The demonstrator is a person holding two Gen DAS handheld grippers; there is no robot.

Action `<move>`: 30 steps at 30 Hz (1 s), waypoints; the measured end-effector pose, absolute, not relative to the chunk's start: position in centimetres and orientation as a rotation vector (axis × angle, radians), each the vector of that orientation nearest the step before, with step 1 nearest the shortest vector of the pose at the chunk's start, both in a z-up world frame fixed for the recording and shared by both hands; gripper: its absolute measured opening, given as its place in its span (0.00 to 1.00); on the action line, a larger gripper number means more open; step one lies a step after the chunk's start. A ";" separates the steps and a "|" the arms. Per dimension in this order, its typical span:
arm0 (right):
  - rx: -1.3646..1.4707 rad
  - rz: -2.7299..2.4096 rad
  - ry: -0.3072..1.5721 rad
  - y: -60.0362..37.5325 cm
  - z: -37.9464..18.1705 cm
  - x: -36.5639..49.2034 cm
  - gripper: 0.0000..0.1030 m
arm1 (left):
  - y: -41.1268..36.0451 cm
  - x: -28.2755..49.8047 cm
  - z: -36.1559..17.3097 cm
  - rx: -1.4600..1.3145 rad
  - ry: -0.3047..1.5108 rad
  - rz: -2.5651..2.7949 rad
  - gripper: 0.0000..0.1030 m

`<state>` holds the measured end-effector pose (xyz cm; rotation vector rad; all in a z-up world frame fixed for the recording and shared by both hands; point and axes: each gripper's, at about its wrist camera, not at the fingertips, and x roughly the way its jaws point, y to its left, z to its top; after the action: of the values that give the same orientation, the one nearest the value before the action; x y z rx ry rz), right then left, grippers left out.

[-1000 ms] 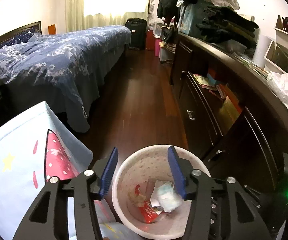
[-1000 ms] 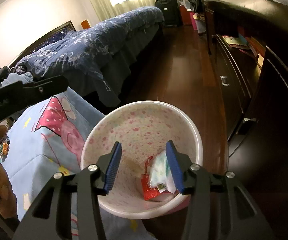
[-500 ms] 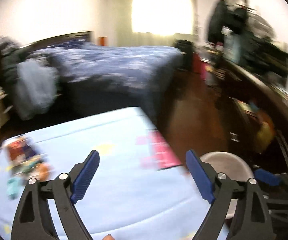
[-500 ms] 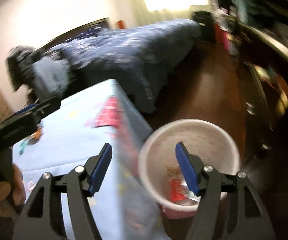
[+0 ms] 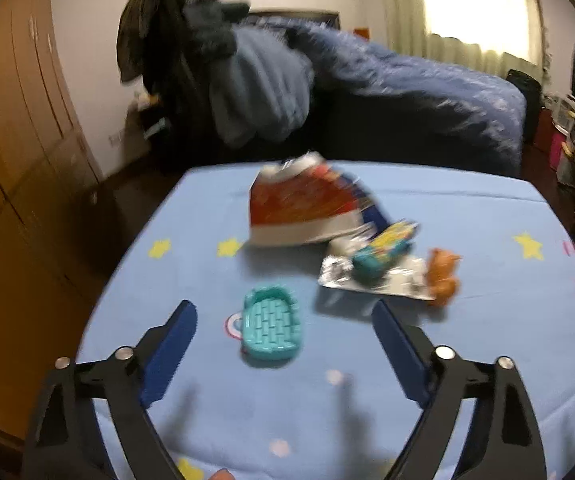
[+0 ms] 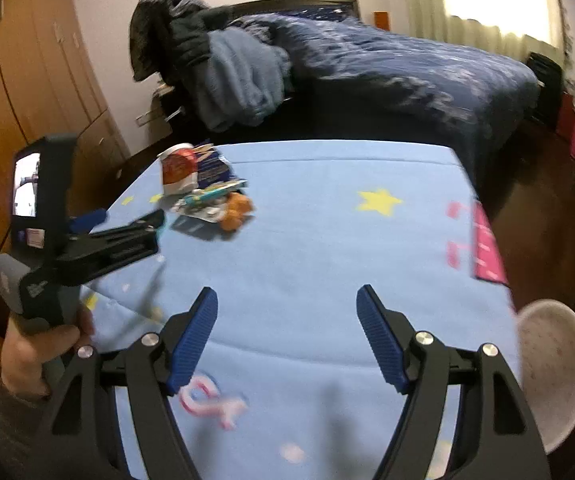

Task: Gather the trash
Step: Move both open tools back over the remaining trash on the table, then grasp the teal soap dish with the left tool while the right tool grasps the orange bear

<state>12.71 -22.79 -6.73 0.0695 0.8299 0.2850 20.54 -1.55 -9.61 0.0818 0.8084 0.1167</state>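
Note:
Litter lies on the light-blue tablecloth point(image 5: 427, 380): a red snack bag point(image 5: 299, 208), a silver wrapper point(image 5: 335, 274) under a colourful packet point(image 5: 385, 246), an orange scrap point(image 5: 441, 276) and a teal plastic tray point(image 5: 272, 328). My left gripper point(image 5: 285, 344) hovers over the tray, its jaws wide and closing, with the tray low between the tips and untouched. In the right wrist view the same pile point(image 6: 207, 192) sits far left, with the left gripper point(image 6: 127, 220) beside it. My right gripper point(image 6: 287, 320) is open over bare cloth. The white speckled bin point(image 6: 555, 376) stands at the table's right.
A hand point(image 6: 39, 352) holds the left gripper's handle. A bed with a dark-blue duvet point(image 6: 407, 64) and piled clothes point(image 6: 231, 76) runs behind the table. Wooden wardrobes point(image 5: 11, 120) stand to the left. Dark wood floor point(image 6: 535, 200) shows to the right.
Both grippers swung left from over the bin to over the table and opened wider. The litter pile came into view; the bin now sits at the right edge.

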 end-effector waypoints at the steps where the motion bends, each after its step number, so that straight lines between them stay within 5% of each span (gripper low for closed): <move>1: 0.059 0.288 0.831 -21.8 -6.9 13.2 0.71 | -0.8 21.3 -10.3 0.049 0.837 0.108 0.82; 9: 0.044 0.278 0.867 -19.5 -8.5 17.2 0.71 | 0.8 22.9 -11.9 -0.039 0.879 0.086 0.77; 14: 0.057 0.265 0.878 -18.9 -9.4 19.1 0.71 | 1.2 23.6 -12.1 -0.048 0.890 0.082 0.38; 28: 0.136 0.236 0.954 -16.8 -11.9 24.8 0.70 | 5.0 22.0 -11.9 -0.119 0.891 0.122 0.38; 30: 0.127 0.229 0.952 -16.3 -12.0 25.1 0.63 | 5.1 21.9 -11.9 -0.111 0.890 0.122 0.38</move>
<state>25.06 -16.30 -11.99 0.1272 0.9522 0.2295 21.90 5.09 -11.90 -0.1106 0.8901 0.1220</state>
